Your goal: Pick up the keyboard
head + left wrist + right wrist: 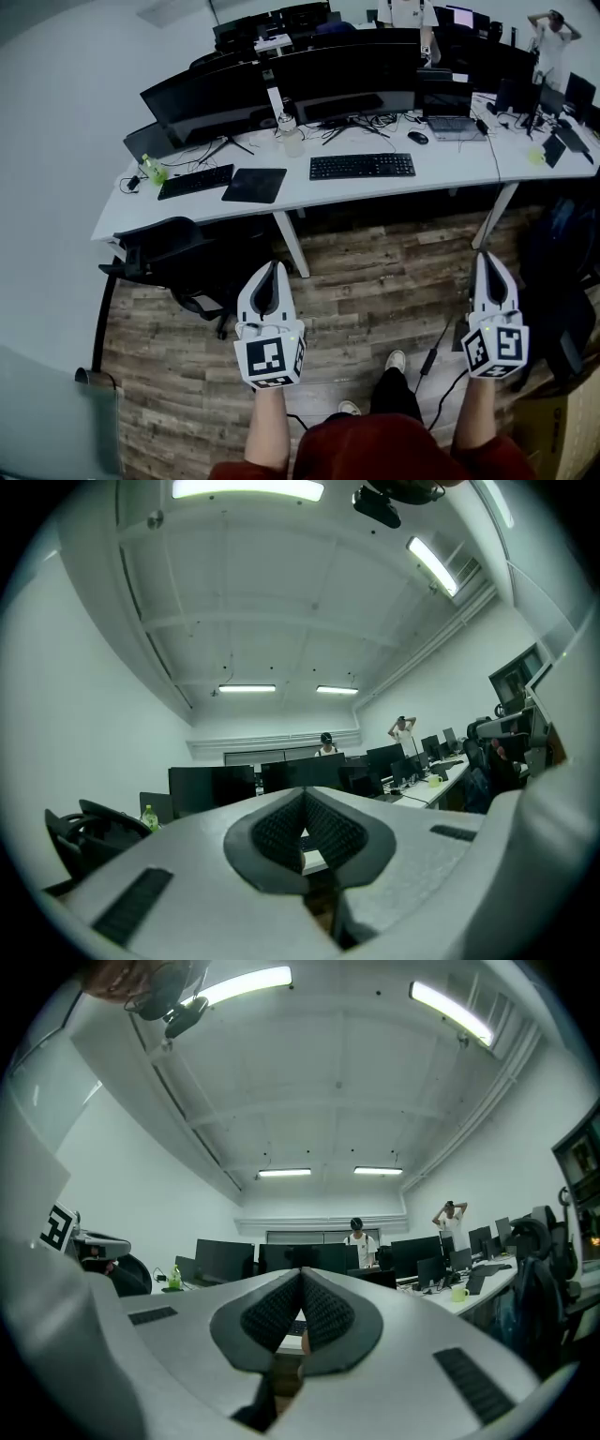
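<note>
Two black keyboards lie on the long white desk: one in the middle, another at the left next to a dark mouse pad. My left gripper and right gripper hover over the wooden floor well short of the desk, both shut and empty. In the left gripper view the closed jaws point level at the row of monitors. In the right gripper view the closed jaws point the same way, and a sliver of the middle keyboard shows between the pads.
A black office chair stands at the desk's left front. Monitors, a cup, a green bottle, a laptop and a mouse crowd the desk. Cables run over the floor by my feet. Two people stand at the far desks.
</note>
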A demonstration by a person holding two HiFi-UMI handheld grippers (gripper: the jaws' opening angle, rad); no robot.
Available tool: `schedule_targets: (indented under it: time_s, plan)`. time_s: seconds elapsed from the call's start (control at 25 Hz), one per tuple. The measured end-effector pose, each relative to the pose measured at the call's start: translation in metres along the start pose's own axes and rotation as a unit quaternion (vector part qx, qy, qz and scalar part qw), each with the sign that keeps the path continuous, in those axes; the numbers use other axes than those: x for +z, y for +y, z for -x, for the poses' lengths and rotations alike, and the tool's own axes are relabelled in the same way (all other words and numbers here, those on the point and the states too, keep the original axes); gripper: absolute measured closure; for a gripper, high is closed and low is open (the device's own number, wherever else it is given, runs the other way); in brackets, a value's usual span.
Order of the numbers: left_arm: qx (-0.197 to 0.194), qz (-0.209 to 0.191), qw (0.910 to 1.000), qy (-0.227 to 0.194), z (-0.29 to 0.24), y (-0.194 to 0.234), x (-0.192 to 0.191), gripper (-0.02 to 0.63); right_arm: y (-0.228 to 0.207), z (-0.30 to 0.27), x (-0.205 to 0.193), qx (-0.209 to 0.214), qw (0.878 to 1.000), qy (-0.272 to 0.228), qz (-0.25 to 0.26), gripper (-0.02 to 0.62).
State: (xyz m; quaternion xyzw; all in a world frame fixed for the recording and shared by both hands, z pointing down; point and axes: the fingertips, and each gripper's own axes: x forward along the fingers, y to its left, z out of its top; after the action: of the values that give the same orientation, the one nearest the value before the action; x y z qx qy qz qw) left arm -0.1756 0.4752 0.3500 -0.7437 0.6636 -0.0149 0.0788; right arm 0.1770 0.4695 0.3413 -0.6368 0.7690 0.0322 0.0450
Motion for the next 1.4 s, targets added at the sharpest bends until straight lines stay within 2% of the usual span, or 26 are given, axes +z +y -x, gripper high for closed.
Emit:
schedule_targets:
  time_s: [0.2,0.52,0.88,1.4]
  plan:
    - [-0.004,-0.001,1.0000,0.006,-0.011,-0.010,-0.004,0.600,-0.011,-0.006,-0.010,-0.002,1.000,0.017,0.000,0.597]
    - [-0.005,0.001,0.9999,0.015,-0.044,-0.029,-0.007,0.600,-0.045,-0.031,-0.017,-0.009,1.000,0.018,-0.012,0.597]
    - [-0.018,-0.004,0.9997,0.017,-0.118,-0.060,-0.005,0.600,-0.090,-0.082,-0.025,-0.019,1.000,0.021,-0.008,0.597]
    - [-0.032,-0.006,0.9993,0.020,-0.234,-0.121,-0.007,0.600,-0.171,-0.174,-0.035,-0.025,0.999,0.010,-0.031,0.597]
